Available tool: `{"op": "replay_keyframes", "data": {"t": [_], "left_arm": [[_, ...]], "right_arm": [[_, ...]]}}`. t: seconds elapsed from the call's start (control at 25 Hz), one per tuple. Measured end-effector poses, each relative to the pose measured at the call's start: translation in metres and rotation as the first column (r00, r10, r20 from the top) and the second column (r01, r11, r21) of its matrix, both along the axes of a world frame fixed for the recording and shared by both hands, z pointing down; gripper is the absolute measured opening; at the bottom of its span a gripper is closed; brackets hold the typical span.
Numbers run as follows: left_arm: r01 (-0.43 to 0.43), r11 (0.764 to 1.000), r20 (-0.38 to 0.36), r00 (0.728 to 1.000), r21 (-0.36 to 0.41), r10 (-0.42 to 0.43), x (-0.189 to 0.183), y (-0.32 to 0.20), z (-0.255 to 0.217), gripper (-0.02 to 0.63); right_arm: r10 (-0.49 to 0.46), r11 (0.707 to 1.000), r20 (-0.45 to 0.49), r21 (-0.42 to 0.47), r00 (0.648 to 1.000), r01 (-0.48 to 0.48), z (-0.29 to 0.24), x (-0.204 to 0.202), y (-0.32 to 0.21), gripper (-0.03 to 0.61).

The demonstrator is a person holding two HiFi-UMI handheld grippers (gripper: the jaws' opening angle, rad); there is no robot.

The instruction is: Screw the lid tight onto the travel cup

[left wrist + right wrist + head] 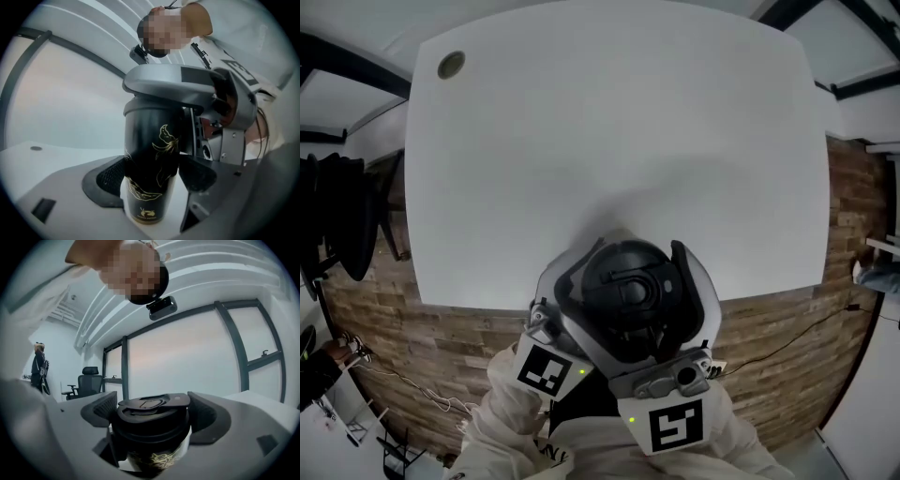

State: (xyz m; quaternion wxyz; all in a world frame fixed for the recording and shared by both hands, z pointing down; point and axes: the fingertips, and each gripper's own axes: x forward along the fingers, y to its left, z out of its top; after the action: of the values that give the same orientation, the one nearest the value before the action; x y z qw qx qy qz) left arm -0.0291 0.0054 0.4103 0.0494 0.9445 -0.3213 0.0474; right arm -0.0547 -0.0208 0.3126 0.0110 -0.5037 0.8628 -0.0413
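A black travel cup (150, 140) with a gold flower print hangs upright over the table's near edge. My left gripper (152, 176) is shut on the cup's body, with a pad pressed against each side. The black lid (626, 291) sits on top of the cup. My right gripper (151, 411) is shut on the lid (152, 423), its two grey fingers (698, 281) wrapped round the rim. In the head view the lid and the right gripper hide the cup's body and the left gripper's jaws.
The white table (609, 141) stretches away from me, with a round cable grommet (451, 64) at its far left corner. Below its near edge lies wooden floor (478, 337) with cables. An office chair (86, 380) and a standing person (40, 366) are at the room's side.
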Motion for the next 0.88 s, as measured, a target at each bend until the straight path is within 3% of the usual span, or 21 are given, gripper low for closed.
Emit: {"op": "replay_keyframes", "data": {"t": [0.12,0.24,0.32,0.4,0.52,0.6,0.64,0.76,0.8,0.88], "left_arm": [[-0.03,1.0,0.006,1.0,0.003,0.029,0.0,0.002,0.001,0.365],[-0.121,0.993,0.013,0.993,0.004,0.121,-0.001,0.004,0.003,0.365],[-0.2,0.98,0.018,0.98,0.003,0.2,-0.002,0.004,0.003,0.365],[-0.283,0.959,0.021,0.959,0.001,0.283,-0.003,0.005,0.004,0.365],[-0.402,0.916,0.017,0.915,0.007,0.402,-0.005,0.005,0.003,0.365],[-0.472,0.881,0.012,0.881,0.008,0.472,-0.006,0.005,0.002,0.365],[-0.501,0.865,0.004,0.865,0.006,0.501,-0.006,0.005,0.001,0.365],[-0.554,0.833,-0.03,0.832,-0.012,0.553,-0.008,0.001,0.0,0.365],[-0.562,0.827,-0.037,0.827,-0.019,0.561,-0.008,0.0,0.0,0.365],[-0.57,0.821,-0.036,0.821,-0.022,0.569,-0.007,-0.001,-0.002,0.365]], "right_arm": [[-0.022,1.0,-0.02,-0.008,1.0,0.022,0.004,-0.003,0.005,0.471],[-0.176,0.984,0.057,-0.007,0.983,0.176,-0.002,-0.002,0.01,0.471],[-0.314,0.949,0.095,0.015,0.945,0.314,-0.009,0.0,0.012,0.471],[-0.473,0.881,0.09,0.029,0.876,0.473,-0.012,0.0,0.017,0.471],[-0.712,0.702,0.042,0.009,0.701,0.713,-0.008,-0.004,0.026,0.472],[-0.81,0.585,0.015,-0.036,0.586,0.81,-0.001,-0.009,0.027,0.472],[-0.84,0.542,0.007,-0.057,0.543,0.839,0.002,-0.012,0.026,0.472],[-0.893,0.448,-0.001,-0.078,0.45,0.89,0.006,-0.023,0.024,0.471],[-0.902,0.431,-0.005,-0.076,0.432,0.899,0.006,-0.026,0.023,0.471],[-0.903,0.429,-0.018,-0.074,0.428,0.901,0.006,-0.028,0.022,0.471]]}}
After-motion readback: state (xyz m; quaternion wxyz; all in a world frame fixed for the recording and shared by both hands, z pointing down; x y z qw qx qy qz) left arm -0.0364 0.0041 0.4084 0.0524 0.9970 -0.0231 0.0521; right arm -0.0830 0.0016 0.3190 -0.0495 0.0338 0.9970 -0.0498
